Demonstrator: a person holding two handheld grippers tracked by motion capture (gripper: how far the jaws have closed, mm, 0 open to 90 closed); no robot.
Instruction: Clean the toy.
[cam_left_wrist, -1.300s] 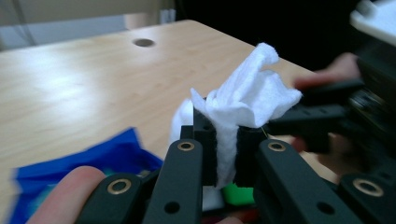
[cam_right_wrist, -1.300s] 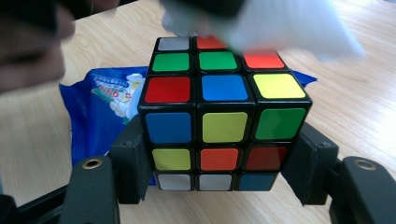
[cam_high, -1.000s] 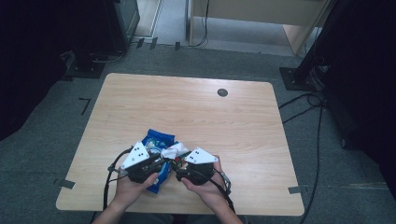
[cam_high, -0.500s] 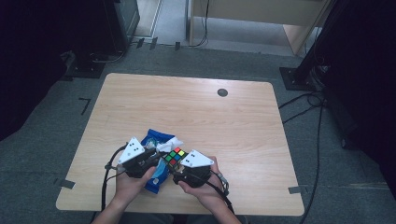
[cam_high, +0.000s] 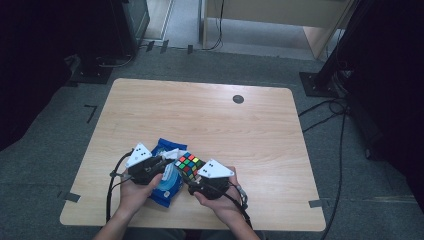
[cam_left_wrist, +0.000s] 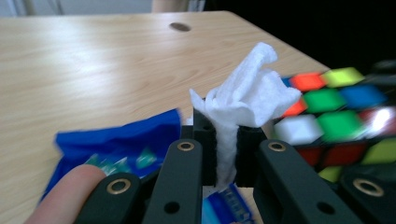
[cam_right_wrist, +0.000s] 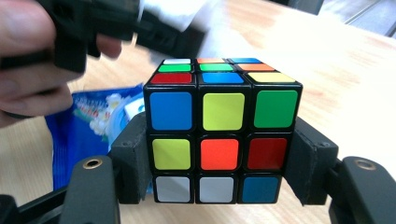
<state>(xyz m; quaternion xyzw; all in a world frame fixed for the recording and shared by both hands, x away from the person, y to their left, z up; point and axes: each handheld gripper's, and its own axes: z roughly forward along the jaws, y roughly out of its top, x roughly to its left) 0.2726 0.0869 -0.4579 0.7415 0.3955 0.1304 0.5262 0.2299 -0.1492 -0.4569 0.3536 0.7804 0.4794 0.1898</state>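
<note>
Cube (cam_right_wrist: 223, 126) well inside table edge (cam_high: 200, 226)

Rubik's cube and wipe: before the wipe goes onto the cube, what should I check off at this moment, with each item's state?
1. Right gripper clamped on the Rubik's cube, jaws on opposite sides: ok.
2. Left gripper pinching the white wipe between its jaws: ok.
3. Wipe fully free of the blue wipe pack: cannot tell.
4. Cube's top face open to the wipe, nothing covering it: ok.
5. Wipe close beside the cube: ok; touching it: cannot tell.
6. Pack lying on the table under the left hand: ok.
</note>
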